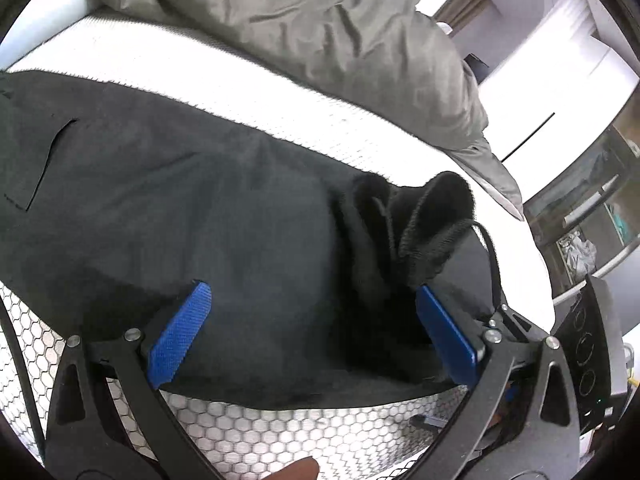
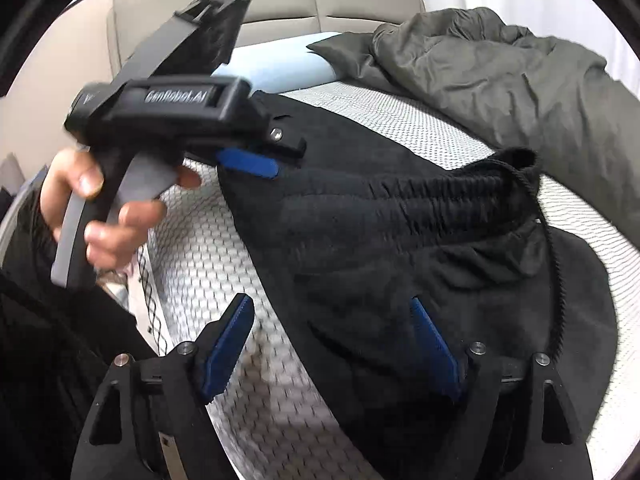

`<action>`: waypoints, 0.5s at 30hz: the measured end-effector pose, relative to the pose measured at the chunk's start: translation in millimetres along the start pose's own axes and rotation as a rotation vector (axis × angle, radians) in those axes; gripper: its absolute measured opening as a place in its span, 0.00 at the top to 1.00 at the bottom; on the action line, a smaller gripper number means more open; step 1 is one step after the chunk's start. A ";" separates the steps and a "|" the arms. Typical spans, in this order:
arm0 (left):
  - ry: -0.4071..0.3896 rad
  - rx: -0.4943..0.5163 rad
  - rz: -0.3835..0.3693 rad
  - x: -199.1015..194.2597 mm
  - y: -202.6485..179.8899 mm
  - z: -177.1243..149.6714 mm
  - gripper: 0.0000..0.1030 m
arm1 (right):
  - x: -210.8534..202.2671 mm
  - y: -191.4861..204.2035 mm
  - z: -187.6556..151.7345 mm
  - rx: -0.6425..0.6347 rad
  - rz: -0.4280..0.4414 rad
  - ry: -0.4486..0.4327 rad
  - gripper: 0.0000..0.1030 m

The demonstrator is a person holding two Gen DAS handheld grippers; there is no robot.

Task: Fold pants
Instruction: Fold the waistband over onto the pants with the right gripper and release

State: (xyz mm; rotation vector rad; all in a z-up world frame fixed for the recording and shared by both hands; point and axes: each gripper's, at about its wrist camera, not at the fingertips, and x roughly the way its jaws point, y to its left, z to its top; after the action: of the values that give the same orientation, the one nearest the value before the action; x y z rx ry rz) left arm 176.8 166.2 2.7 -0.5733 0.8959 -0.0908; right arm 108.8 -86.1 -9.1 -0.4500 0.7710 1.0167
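With both the left gripper and right gripper spread wide and holding nothing over the black fleece pants on the white honeycomb-mesh mattress, the ribbed waistband, bunched at two o'clock, may crease into a lopsided fold.

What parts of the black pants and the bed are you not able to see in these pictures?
- Black fleece pants: legs cut off by the left wrist view's left edge; the lower part runs under the right gripper in its view.
- Left gripper: motion-blurred in the right wrist view.
- White honeycomb mattress: largely hidden under the pants and the olive-grey quilt.
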 end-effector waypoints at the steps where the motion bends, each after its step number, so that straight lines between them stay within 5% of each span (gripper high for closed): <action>1: -0.002 0.020 -0.005 -2.0 -4.8 1.4 0.01 | -5.0 -2.0 -2.3 0.002 -0.009 -0.002 0.21; 6: -0.062 0.046 -0.081 -20.0 -20.0 7.1 0.01 | -43.3 -38.4 -19.3 0.109 -0.074 -0.042 0.21; 9: -0.024 0.088 -0.078 -8.5 -35.8 4.7 0.01 | -55.4 -69.2 -28.4 0.220 -0.116 -0.060 0.21; 15: 0.132 0.202 0.212 45.7 -52.2 -19.4 0.01 | -55.6 -105.7 -40.9 0.377 -0.211 -0.042 0.21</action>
State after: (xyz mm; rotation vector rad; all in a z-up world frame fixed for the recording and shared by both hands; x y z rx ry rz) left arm 199.3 99.5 -12.7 -0.2842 1.0567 -0.0266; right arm 170.5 -195.4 4.6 -0.1791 0.8366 0.6628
